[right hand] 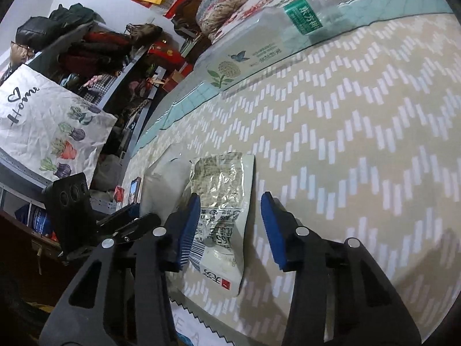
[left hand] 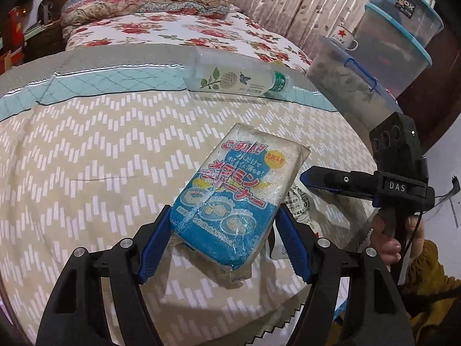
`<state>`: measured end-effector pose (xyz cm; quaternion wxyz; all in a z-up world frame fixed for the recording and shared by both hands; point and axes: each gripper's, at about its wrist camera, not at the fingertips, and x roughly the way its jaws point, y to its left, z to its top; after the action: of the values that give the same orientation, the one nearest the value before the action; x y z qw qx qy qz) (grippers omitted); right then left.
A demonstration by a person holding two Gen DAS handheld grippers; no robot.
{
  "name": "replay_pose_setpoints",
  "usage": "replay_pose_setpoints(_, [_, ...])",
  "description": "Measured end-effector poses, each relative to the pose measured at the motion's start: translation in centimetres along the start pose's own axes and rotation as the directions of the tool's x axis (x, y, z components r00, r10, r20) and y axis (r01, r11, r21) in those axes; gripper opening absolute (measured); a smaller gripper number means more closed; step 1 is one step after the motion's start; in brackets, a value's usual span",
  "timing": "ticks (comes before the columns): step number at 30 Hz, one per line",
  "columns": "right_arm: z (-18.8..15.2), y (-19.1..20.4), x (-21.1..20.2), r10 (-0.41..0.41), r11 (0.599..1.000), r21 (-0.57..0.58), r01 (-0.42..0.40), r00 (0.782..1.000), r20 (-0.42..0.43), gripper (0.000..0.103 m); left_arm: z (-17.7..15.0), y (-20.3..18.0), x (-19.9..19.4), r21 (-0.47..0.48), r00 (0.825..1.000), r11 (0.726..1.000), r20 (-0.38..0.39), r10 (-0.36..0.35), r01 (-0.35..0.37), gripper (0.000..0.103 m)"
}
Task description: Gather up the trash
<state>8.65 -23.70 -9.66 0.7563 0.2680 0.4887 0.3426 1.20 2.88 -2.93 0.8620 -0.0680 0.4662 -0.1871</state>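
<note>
The left gripper (left hand: pixel 223 232) pinches the light, squashy sponge pack (left hand: pixel 227 199) across its blue end, while the right gripper's (right hand: pixel 230 230) spread fingers straddle a flimsy, crinkly wrapper (right hand: pixel 224 201) near the bed's (right hand: pixel 345 144) edge.

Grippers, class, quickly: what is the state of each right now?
Left gripper: shut on the sponge pack.
Right gripper: open, jaws astride the wrapper, not gripping it.
</note>
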Motion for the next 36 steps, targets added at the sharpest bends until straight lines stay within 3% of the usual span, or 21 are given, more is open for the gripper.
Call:
replay_pose_setpoints(4, [-0.3, 1.2, 1.2, 0.025, 0.999, -0.029, -0.027, 0.999, -0.041, 0.046, -0.1, -0.8, 0.3, 0.028, 0.999, 0.998, 0.006, 0.053, -0.053, 0.068])
replay_pose_setpoints(8, [-1.4, 0.9, 1.1, 0.119, 0.993, 0.007, -0.119, 0.992, -0.041, 0.047, -0.3, -1.1, 0.4, 0.035, 0.996, 0.995, 0.018, 0.091, -0.091, 0.068])
replay_pose_setpoints(10, [-1.6, 0.2, 1.0, 0.210, 0.976, 0.058, -0.209, 0.977, -0.024, 0.047, -0.4, -1.4, 0.5, 0.044, 0.994, 0.993, 0.024, 0.109, -0.110, 0.068])
replay_pose_setpoints(13, [-2.0, -0.2, 1.0, 0.353, 0.929, 0.116, -0.350, 0.935, -0.008, 0.047, -0.4, -1.2, 0.5, 0.033, 0.994, 0.994, 0.026, 0.107, -0.108, 0.068])
replay_pose_setpoints(14, [-2.3, 0.1, 1.3, 0.356, 0.929, 0.114, -0.352, 0.935, -0.009, 0.047, -0.3, -1.0, 0.4, 0.023, 0.995, 0.995, 0.025, 0.098, -0.099, 0.067])
replay_pose_setpoints(17, [-2.7, 0.6, 2.5, 0.274, 0.959, 0.090, -0.270, 0.961, -0.043, 0.044, -0.3, -0.6, 0.3, 0.001, 0.997, 0.997, 0.023, 0.080, -0.080, 0.067])
replay_pose_setpoints(21, [-2.8, 2.2, 3.6, 0.227, 0.973, 0.045, -0.225, 0.972, -0.056, 0.041, -0.4, -0.4, 0.4, -0.011, 0.998, 0.998, 0.019, 0.061, -0.061, 0.067])
replay_pose_setpoints(27, [-3.2, 3.4, 4.4, 0.168, 0.986, -0.003, -0.168, 0.984, -0.065, 0.015, -0.5, 0.3, 0.1, -0.045, 1.000, 0.999, 0.020, 0.022, -0.021, 0.066])
replay_pose_setpoints(29, [-3.4, 3.1, 4.0, 0.155, 0.988, -0.006, -0.156, 0.987, -0.050, 0.011, -0.5, 0.4, -0.1, -0.055, 1.000, 0.998, 0.020, 0.008, -0.007, 0.066])
replay_pose_setpoints(36, [-4.5, 0.9, 0.4, 0.125, 0.992, -0.005, -0.125, 0.992, 0.023, 0.009, -0.5, -2.3, 0.4, 0.028, 1.000, 1.000, 0.010, -0.006, 0.005, 0.065])
